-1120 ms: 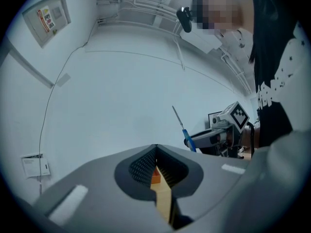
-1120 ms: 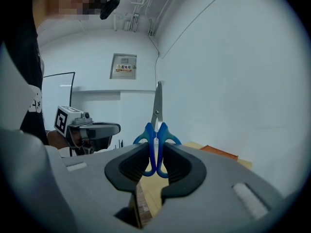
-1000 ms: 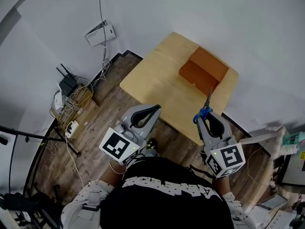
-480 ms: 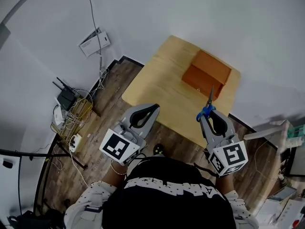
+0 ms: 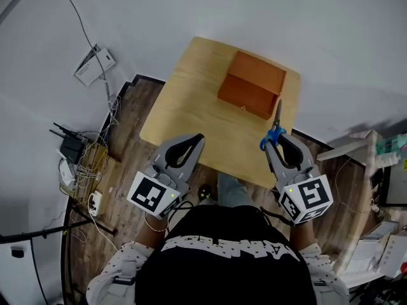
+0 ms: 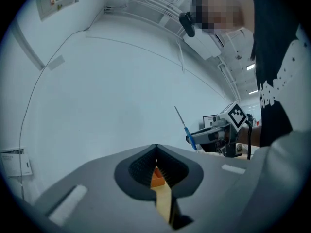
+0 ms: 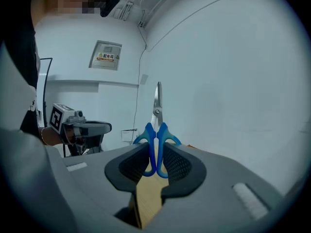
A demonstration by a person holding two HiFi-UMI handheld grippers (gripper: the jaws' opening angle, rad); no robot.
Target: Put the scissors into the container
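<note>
Blue-handled scissors [image 5: 275, 131] [image 7: 156, 130] stick out of my right gripper [image 5: 276, 140] [image 7: 155, 154], which is shut on their handles; the closed blades point up and away toward the wall. The scissors also appear small in the left gripper view [image 6: 185, 127]. An orange-brown open box, the container [image 5: 250, 84], rests on the far part of the light wooden table [image 5: 191, 113], just beyond the scissor tips. My left gripper [image 5: 196, 140] [image 6: 155, 152] hovers over the table's near edge, shut with nothing in it.
A white wall rises right behind the table. On the wood floor to the left lie a router [image 5: 70, 146], cables and a power strip [image 5: 95, 202]. White shelving [image 5: 372, 164] stands at the right.
The table and box have shifted left and nearer in the head view. Both grippers now reach over the table's near edge, with the scissor tips closer to the box.
</note>
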